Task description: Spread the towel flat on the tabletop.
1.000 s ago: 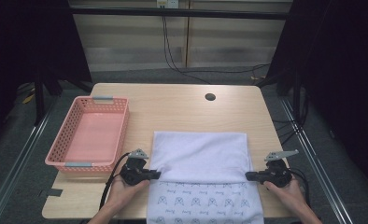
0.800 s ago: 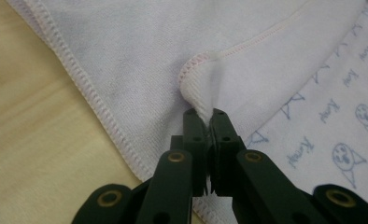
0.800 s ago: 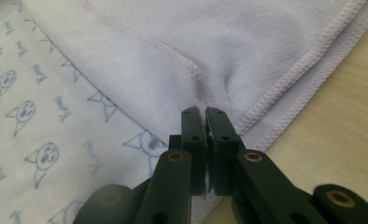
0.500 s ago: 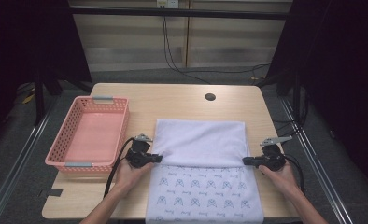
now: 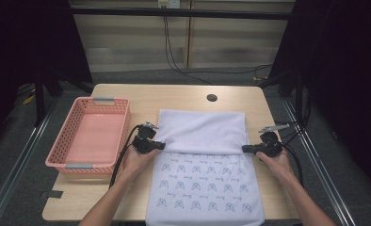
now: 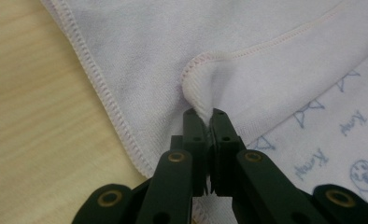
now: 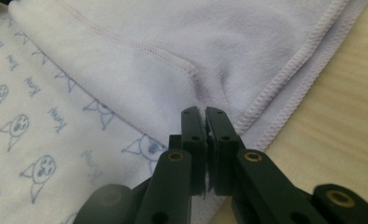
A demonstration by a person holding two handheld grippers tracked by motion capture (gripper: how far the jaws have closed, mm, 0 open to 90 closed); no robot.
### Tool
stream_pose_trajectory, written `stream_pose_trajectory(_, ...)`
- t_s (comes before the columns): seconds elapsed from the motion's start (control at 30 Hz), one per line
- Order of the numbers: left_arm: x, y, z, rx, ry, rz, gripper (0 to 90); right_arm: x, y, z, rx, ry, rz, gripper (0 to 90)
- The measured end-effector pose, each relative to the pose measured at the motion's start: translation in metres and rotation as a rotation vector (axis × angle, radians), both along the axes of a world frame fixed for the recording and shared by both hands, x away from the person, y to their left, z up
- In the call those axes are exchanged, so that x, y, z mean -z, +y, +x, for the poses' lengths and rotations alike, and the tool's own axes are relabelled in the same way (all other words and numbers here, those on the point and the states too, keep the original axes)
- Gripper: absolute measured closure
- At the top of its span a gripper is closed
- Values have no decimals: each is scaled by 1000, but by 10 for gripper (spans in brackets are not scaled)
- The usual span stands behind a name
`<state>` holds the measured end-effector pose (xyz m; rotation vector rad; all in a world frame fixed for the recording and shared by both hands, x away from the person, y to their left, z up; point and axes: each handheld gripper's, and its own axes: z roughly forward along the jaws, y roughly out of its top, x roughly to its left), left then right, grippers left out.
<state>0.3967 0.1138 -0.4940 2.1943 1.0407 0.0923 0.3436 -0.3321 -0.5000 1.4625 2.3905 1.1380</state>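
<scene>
Two grippers at work. Far left: pink basket (image 5: 87, 136) on the table (image 5: 183, 94). Left gripper (image 5: 161, 146) clamped on the left corner of the towel's (image 5: 200, 132) folded-over flap, hem pinched between its jaws. Towel lies mid-table, plain flap far, printed side near. Right gripper (image 5: 245, 149) clamped on the flap's right corner.

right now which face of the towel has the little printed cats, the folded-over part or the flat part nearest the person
The flat part nearest the person: it carries blue cat drawings, while the folded-over part, pinched at its corners by both hand-held grippers, is plain.
</scene>
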Motion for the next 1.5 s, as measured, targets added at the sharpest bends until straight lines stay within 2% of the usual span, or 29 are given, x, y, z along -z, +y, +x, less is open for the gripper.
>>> stream_pose_trajectory(0.17,2,0,14,-37,3,-17,877,0,1,17,3,-1,-8,879)
stream_pose_trajectory(0.5,3,0,33,-95,-3,-25,877,2,6,45,59,-25,-13,880)
stream_pose_trajectory(0.6,3,0,37,-94,0,-17,877,2,8,52,76,-28,-21,879)
stream_pose_trajectory(0.73,1,2,42,-101,15,-27,878,3,8,56,87,-42,-3,879)
stream_pose_trajectory(0.77,0,2,41,-103,8,-31,877,1,6,56,84,-49,5,878)
stream_pose_trajectory(0.8,-5,1,38,-99,-16,-40,877,0,5,56,88,-49,18,878)
stream_pose_trajectory(0.87,-14,3,35,-85,-38,-68,877,-11,0,55,93,-91,61,878)
stream_pose_trajectory(0.93,-29,7,31,-72,-71,-125,876,-23,-4,54,98,-113,76,878)
stream_pose_trajectory(1.03,-51,15,18,-59,-107,-205,876,-46,-8,45,96,-176,137,878)
stream_pose_trajectory(1.1,-64,19,7,-29,-136,-219,876,-58,-10,37,82,-207,141,878)
stream_pose_trajectory(1.2,-81,26,-5,-7,-161,-270,875,-73,-15,22,66,-240,165,878)
stream_pose_trajectory(1.33,-105,30,-26,39,-212,-288,874,-94,-17,0,31,-282,182,878)
stream_pose_trajectory(1.5,-123,39,-49,72,-249,-322,874,-118,-19,-32,-12,-322,189,877)
